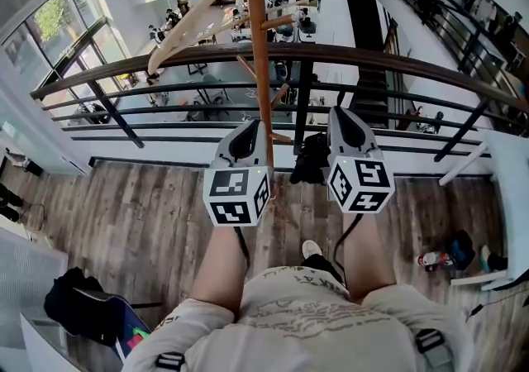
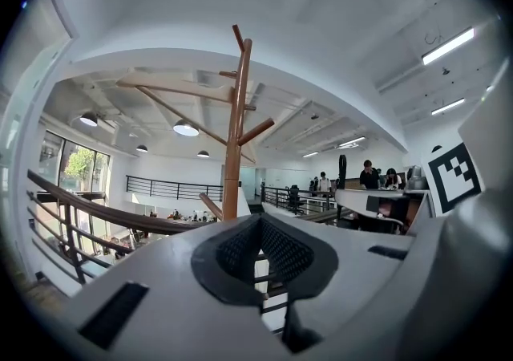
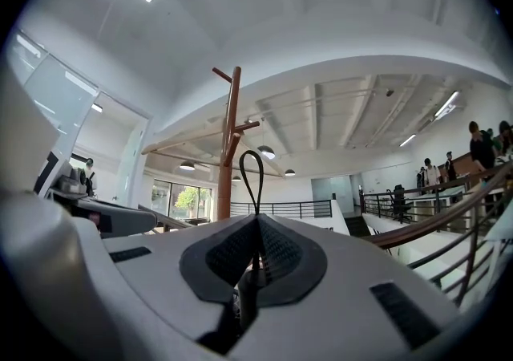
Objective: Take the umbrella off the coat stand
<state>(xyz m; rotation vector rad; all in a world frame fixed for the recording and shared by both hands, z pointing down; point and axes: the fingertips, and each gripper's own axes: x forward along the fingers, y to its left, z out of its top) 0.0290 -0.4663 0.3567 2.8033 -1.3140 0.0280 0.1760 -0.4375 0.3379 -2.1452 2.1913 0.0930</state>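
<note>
R claw is shut tight on a black strap loop, which sticks up past the tips. The umbrella hangs as a dark bundle under that claw, just right of the coat stand pole, seen against the railing. L claw is closed too, w/ nothing in it.

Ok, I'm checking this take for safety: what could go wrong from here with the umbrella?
1. The right gripper is shut only on the thin strap loop, so the umbrella hanging below could swing or slip out.
2. It hangs close to a lower peg of the coat stand and might snag there.
3. The railing stands just beyond, with a lower floor behind it; a dropped umbrella could go through.
</note>
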